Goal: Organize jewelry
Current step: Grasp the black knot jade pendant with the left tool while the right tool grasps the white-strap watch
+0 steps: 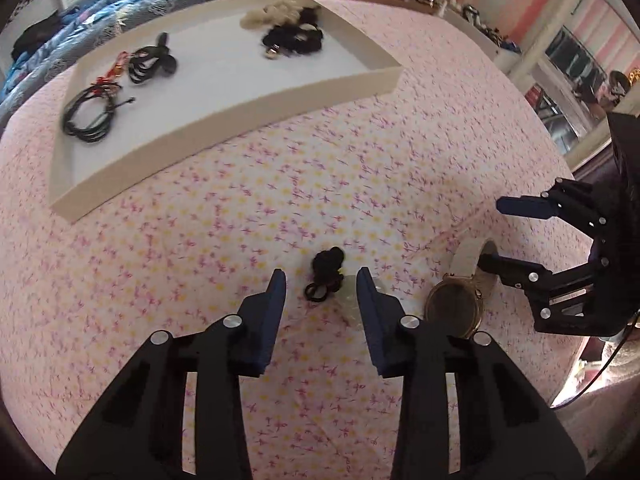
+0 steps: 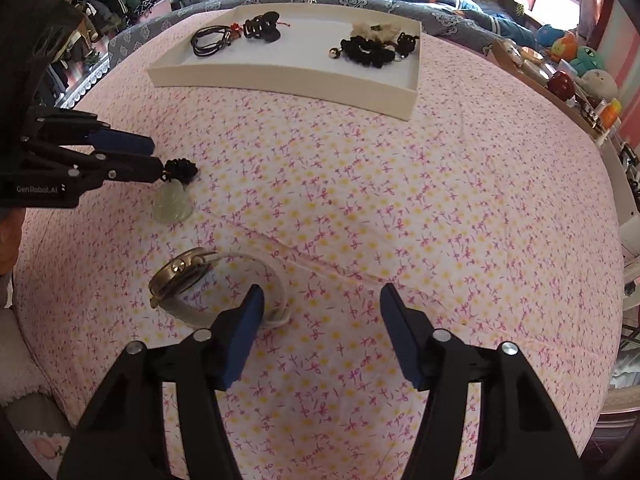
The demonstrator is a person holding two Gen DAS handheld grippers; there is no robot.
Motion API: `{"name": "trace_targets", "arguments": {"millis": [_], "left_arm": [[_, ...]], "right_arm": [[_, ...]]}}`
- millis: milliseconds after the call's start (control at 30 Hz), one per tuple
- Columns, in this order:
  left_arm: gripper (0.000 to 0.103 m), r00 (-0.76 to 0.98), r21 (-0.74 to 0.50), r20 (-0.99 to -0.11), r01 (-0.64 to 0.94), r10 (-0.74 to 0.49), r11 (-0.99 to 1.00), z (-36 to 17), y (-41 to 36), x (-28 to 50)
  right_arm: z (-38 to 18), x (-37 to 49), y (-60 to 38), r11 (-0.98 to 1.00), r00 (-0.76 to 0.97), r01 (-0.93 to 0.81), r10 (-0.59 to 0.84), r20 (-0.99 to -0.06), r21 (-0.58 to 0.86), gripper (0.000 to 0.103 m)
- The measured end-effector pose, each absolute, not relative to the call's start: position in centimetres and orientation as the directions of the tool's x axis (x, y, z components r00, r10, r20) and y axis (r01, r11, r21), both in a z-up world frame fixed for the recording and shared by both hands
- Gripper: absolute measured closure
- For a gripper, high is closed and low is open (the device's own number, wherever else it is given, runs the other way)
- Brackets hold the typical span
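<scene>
The left gripper hung with its jaws parted, straddling the black knotted cord of a pale jade pendant lying on the flowered pink bedspread; nothing was clamped yet, and the placement looked like a line-up for pinching the cord rather than the slippery stone. To its right, the right gripper was likewise spread wide and grasping nothing, its left finger just beside the white strap of a gold-cased wristwatch, probably the next pick. Both pieces lay near. Far across the bedspread sat the white tray, already holding black cord bracelets, a claw clip and scrunchies.
</scene>
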State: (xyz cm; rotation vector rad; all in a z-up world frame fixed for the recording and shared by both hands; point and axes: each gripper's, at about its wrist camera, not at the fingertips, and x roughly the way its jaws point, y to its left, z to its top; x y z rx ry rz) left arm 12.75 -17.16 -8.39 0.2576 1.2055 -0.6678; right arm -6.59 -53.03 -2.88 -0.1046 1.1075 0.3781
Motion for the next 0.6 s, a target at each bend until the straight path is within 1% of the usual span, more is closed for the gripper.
{"name": "trace_targets", "arguments": {"millis": [67,133,167,200,267,333,400,533,600], "left_arm": [[0.067,0.180,-0.166,-0.924,0.605,-0.338,0.778,-8.6,-17.6,13.1],[0.069,0.181,-0.154,-0.929,0.607,-0.324,0.780,-8.9,-17.9,13.5],[0.074,0.175,-0.154,-0.931,0.608,-0.321,0.779,-9.1,-18.0,13.6],[0.076,0.159,-0.161,-0.934,0.609,-0.319,0.777,-9.4,-18.0,13.8],[0.077,0.137,-0.177,-0.936,0.611,-0.324,0.771,-9.6,-18.3,14.2],[0.079,0.131,-0.177,-0.937,0.621,-0.324,0.764,-9.6,-18.7,14.2],[0.084,0.117,-0.183,-0.940,0.625,-0.322,0.759,-10.0,-19.0,14.2],[0.086,0.134,-0.151,-0.943,0.643,-0.305,0.751,-10.1,-19.4,13.7],[0.087,0.138,-0.144,-0.944,0.645,-0.299,0.750,-10.1,-19.4,13.6]], "right_arm": [[-3.0,-6.4,-52.8,0.929,0.384,-0.353,0.250,-0.889,0.108,0.045],[-3.2,-6.3,-52.7,0.927,0.377,-0.359,0.252,-0.891,0.111,0.049],[-3.3,-6.3,-52.7,0.926,0.373,-0.361,0.255,-0.892,0.114,0.052],[-3.4,-6.2,-52.7,0.924,0.365,-0.363,0.263,-0.893,0.124,0.054],[-3.5,-6.0,-52.6,0.922,0.358,-0.365,0.269,-0.894,0.131,0.057],[-3.6,-5.8,-52.5,0.919,0.351,-0.369,0.274,-0.895,0.137,0.059],[-3.7,-5.7,-52.3,0.917,0.345,-0.373,0.278,-0.896,0.141,0.063],[-3.8,-5.6,-52.2,0.916,0.340,-0.375,0.282,-0.897,0.145,0.068],[-3.8,-5.6,-52.3,0.915,0.338,-0.374,0.284,-0.897,0.149,0.074]]}}
